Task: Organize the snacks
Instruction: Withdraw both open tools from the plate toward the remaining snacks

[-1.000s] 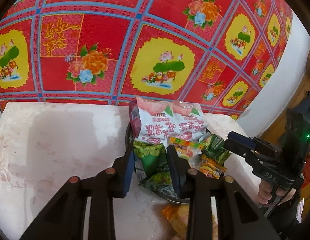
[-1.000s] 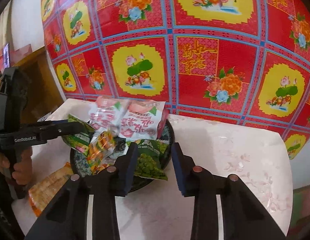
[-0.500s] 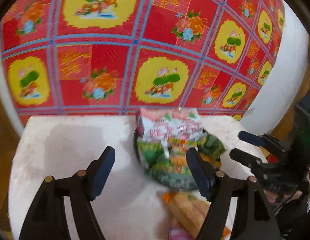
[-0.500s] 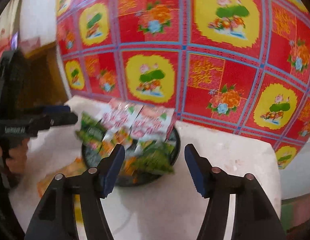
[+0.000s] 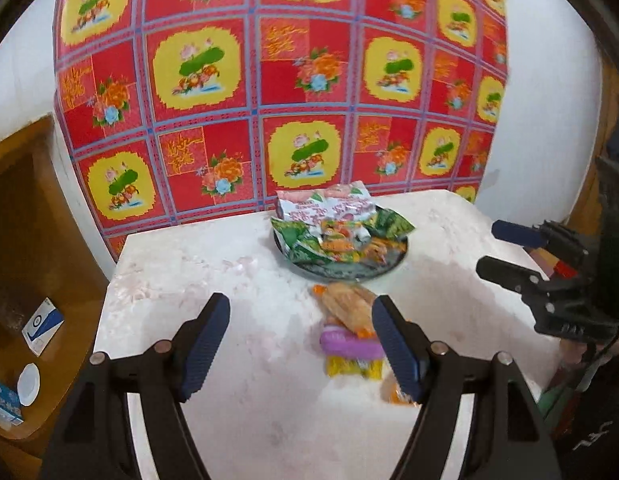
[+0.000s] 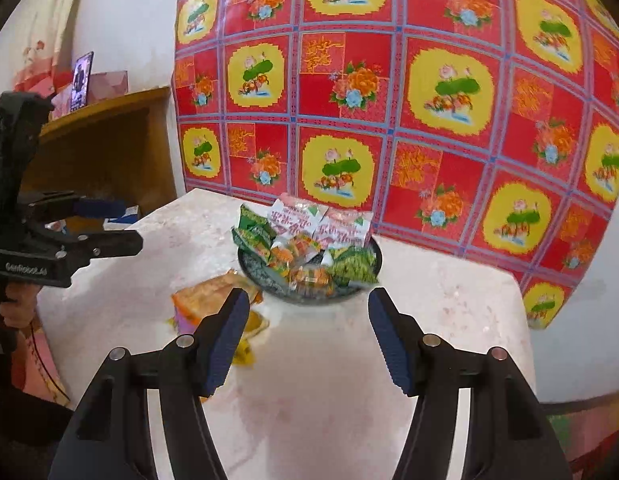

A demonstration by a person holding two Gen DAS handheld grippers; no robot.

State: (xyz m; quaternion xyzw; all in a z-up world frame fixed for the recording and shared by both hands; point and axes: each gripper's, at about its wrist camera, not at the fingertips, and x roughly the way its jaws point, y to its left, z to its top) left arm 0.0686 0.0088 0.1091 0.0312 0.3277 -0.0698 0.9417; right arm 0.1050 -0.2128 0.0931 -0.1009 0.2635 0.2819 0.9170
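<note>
Home, living space — floral red-yellow cloth (image 6: 429, 128) on the wall, marble-look table (image 5: 229, 280), wooden shelf (image 6: 101, 108) with a phone (image 6: 80, 80) — snack plate (image 6: 309, 292).

Both tongs point forward and downward with jaws spread and nothing between the pads, the left tongs (image 5: 299, 340) holding their blue-padded fingers (image 5: 205, 344) wide, the right tongs (image 6: 305, 334) likewise parted, each gripped from below by a hand (image 6: 15, 300) beside the other.

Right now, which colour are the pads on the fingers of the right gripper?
Dark blue pads on black fingers; the right wrist view shows them best.
</note>
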